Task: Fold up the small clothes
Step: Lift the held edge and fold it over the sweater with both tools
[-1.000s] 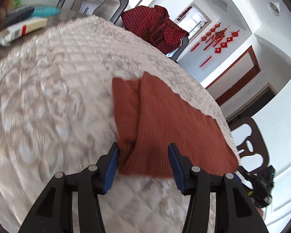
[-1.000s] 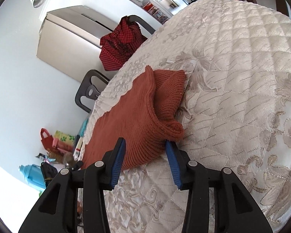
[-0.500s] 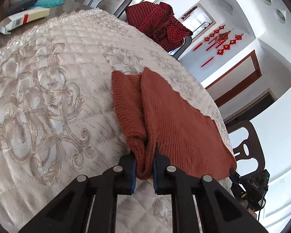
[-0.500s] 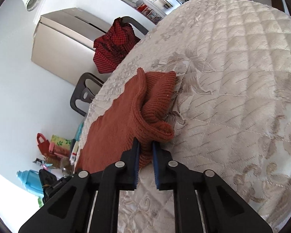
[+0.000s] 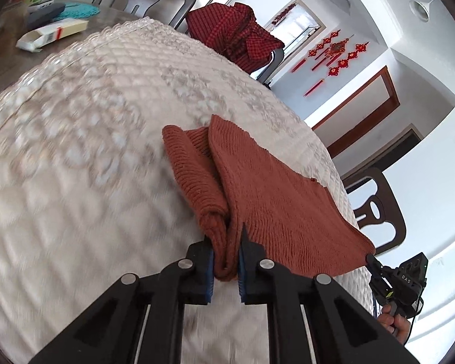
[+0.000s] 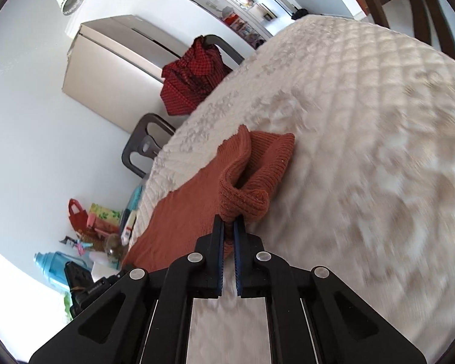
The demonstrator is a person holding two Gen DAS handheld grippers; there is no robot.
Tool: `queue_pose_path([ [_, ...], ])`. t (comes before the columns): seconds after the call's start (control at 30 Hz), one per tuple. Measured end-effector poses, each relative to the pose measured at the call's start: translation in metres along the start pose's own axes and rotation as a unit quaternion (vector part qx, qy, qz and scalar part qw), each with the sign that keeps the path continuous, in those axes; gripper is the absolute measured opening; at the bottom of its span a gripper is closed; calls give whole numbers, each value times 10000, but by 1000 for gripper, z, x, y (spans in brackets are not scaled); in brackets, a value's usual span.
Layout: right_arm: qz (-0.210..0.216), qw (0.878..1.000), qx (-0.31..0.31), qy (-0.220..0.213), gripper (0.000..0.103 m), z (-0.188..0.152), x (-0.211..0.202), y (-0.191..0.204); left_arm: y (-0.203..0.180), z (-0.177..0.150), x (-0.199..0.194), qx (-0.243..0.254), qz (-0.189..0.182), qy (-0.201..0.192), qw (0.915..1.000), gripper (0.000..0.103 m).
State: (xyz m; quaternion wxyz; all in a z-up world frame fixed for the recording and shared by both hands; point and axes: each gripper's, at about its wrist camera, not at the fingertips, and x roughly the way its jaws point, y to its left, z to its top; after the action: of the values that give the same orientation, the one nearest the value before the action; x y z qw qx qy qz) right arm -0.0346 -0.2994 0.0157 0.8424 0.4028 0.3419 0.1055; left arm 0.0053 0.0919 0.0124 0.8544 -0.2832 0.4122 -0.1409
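A rust-red knitted sweater [image 5: 273,200] lies on the cream quilted table cover [image 5: 75,151], one sleeve folded along its left side. My left gripper [image 5: 224,242] is shut on the bunched near corner by that sleeve. In the right wrist view the sweater [image 6: 191,206] stretches away to the left. My right gripper [image 6: 229,224] pinches its ribbed edge, jaws still closing with the knit between the pads. The held edge sags between both grippers, just off the cover. The right gripper [image 5: 370,259] also shows at the sweater's far corner, with a hand below it.
A red checked garment [image 5: 230,33] hangs over a dark chair at the table's far side. A white box [image 5: 51,33] and small items lie on bare table beyond the cover. A brown chair [image 5: 376,203] stands at the right. A blue bottle [image 6: 53,264] and clutter sit lower left.
Both grippers went from open around the sweater's near edge to shut on it. They then drew that edge up and back, and the background blurs with the motion.
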Motion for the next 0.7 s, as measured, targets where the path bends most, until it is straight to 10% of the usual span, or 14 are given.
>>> queue_pose_path([
  [0.37, -280, 9976, 353, 521, 6, -33, -2, -36, 15, -34, -10, -131, 132, 281, 9994, 17],
  [0.57, -1187, 9883, -940, 162, 18, -27, -31, -2, 4, -21, -42, 484, 672, -264, 9962, 23],
  [0.7, -1006, 9871, -1241, -139, 18, -6, -27, 14, -10, 11, -27, 696, 747, -397, 9940, 42],
])
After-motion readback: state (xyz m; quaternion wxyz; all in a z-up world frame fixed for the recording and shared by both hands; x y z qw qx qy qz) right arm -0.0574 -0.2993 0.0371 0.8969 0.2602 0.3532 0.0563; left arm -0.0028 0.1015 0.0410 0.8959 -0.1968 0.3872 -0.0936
